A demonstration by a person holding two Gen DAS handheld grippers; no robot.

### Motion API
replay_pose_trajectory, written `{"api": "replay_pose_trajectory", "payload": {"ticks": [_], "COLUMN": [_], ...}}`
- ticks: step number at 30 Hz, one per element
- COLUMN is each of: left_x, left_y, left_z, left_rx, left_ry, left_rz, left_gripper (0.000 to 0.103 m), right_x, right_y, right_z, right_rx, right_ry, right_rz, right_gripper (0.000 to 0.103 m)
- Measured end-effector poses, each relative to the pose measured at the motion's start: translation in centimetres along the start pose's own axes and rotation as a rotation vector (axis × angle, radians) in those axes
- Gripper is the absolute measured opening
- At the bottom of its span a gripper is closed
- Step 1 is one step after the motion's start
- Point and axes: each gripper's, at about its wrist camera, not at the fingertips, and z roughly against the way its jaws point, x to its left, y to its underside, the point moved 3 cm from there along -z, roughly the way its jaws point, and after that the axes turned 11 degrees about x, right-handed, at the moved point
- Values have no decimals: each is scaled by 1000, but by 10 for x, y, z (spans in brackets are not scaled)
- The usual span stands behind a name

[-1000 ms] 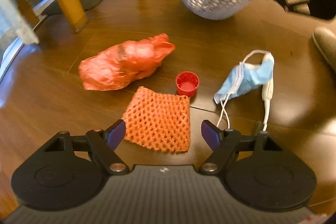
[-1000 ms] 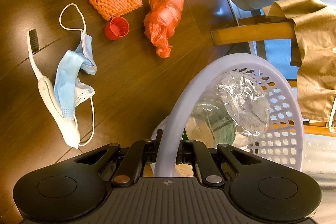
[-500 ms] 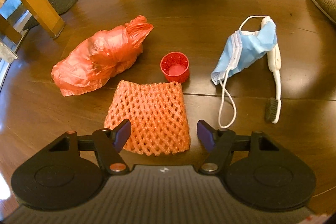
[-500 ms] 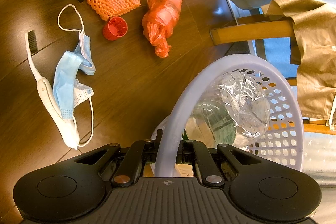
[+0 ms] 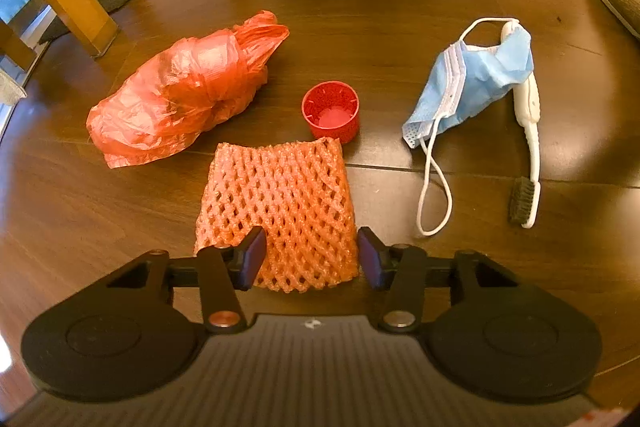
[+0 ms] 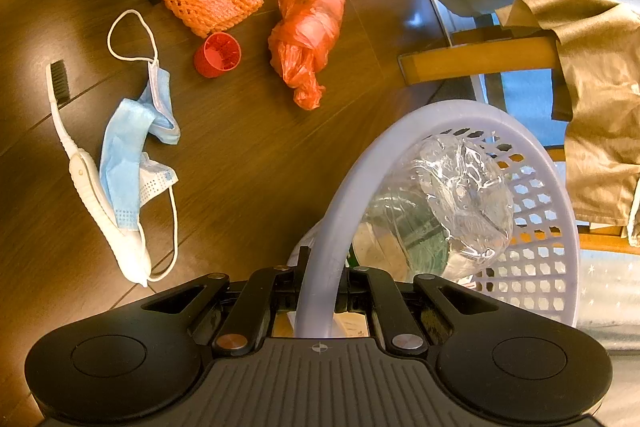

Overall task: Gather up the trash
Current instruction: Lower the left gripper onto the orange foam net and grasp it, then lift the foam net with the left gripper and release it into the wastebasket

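Floor-level, left hand-held gripper [image 5: 311,259] closing around foam net [image 5: 280,203].

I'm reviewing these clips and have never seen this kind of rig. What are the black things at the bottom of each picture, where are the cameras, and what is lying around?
No robot here: a person carries hand-held tongs, each with a camera looking along its fingers. The left tongs are closing around an orange foam fruit net on the brown wooden floor; the pads are not yet pressing it. The right tongs are shut on the rim of a pale lilac perforated plastic basket holding crumpled clear plastic. Also on the floor: a red plastic bag, red bottle cap, blue face mask and white toothbrush.
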Motion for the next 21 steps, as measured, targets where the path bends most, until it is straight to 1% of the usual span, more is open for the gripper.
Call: {"api": "replay_pose_trajectory", "payload": {"ticks": [5,10,17,21], "left_x": [3,9,12,16], "left_y": [-1,0,1,-1], "left_z": [1,1,5,12], "left_rx": [4,-1,-3,-19], "left_ry": [-7,-15,-15,-18], "left_rz": [7,21,26,35], "left_gripper": [27,17,14,14], "right_x": [-1,-1,0,0], "right_y": [0,0,0,1], "right_z": [0,0,0,0], "right_rx": [0,0,0,0], "right_ry": [-1,-1,1,0], "right_rz": [-1,0,2,0], "right_gripper": [4,4,4,4]}}
